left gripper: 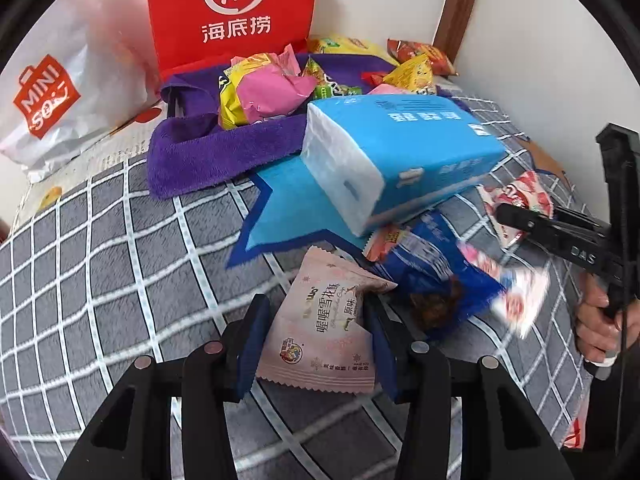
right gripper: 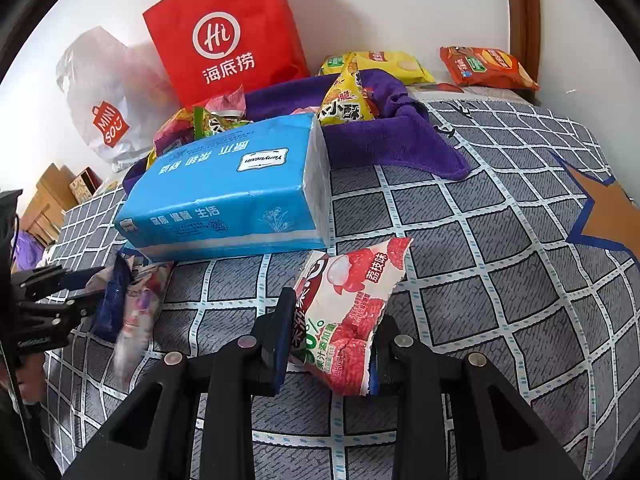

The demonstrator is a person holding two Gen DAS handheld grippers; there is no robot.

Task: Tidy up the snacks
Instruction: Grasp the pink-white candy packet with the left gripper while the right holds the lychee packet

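A: The left gripper (left gripper: pixel 316 332) pinches a pink snack pack (left gripper: pixel 324 336) low over the checked blanket (left gripper: pixel 100 280).

B: My side shows the right gripper (right gripper: pixel 332 340) squeezing a lychee snack pack (right gripper: pixel 352 308), near the blue tissue pack (right gripper: pixel 228 196).

The red paper bag (right gripper: pixel 224 40) reads "Hi 海底捞", the white plastic bag (right gripper: pixel 108 120) "MINISO", the blue tissue pack (right gripper: pixel 224 200) "Yunyuexin"

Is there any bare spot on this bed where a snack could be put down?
Yes. The checked blanket is bare left of the pale pink snack packet, below the purple towel. More bare blanket lies right of the lychee packet, toward the orange star. It is crowded around the blue tissue pack and on the towel.
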